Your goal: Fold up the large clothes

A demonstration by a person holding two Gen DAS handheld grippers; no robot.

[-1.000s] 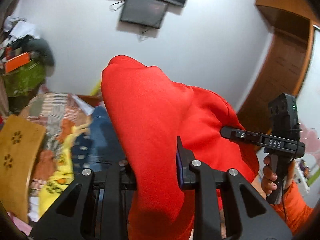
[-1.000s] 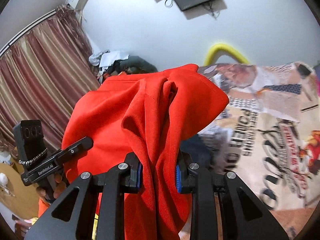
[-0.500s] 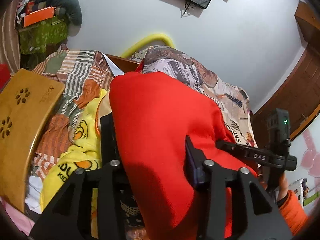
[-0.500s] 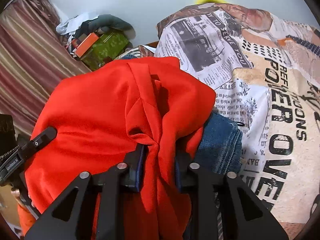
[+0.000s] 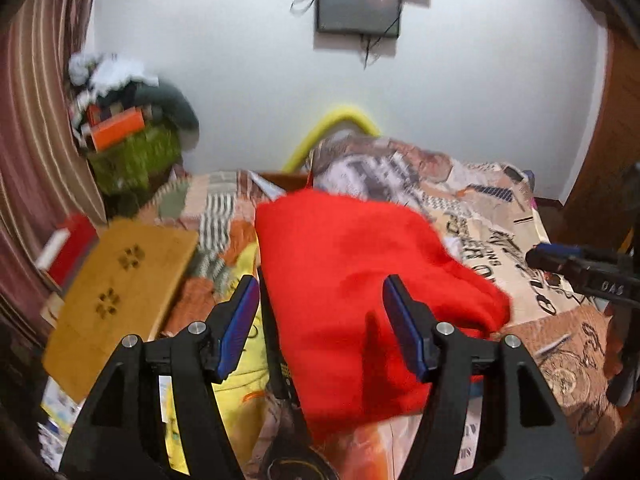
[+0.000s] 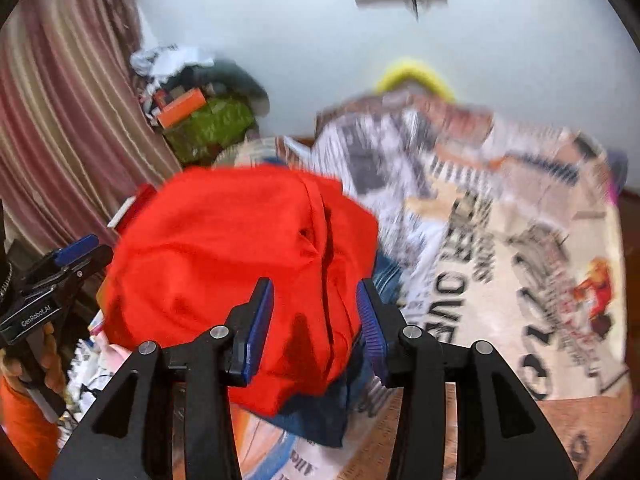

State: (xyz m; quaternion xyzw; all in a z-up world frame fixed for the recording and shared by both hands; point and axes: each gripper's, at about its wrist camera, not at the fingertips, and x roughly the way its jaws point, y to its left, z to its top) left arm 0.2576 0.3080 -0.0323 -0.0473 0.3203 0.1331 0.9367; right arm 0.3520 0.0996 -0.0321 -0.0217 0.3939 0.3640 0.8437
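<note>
bed (image 5: 560, 332) with newsprint cover | red garment (image 5: 352, 280) soft, light, limp; take by hem corners | left hand-held gripper (image 5: 316, 312), right hand-held gripper (image 6: 316, 312) just opened, cloth between, unpinched

1. The right gripper (image 6: 316, 320) points down at the bed; its jaws have just been opening, and the blue pads (image 6: 260, 320) stand off the cloth.
2. A red garment (image 6: 224, 264) lies heaped between and ahead of them.
3. Blue denim (image 6: 320, 416) shows under it.
4. A newsprint bedspread (image 6: 520, 280) spreads to the right.
5. The left gripper (image 6: 60, 264) sits far left, open.
</note>
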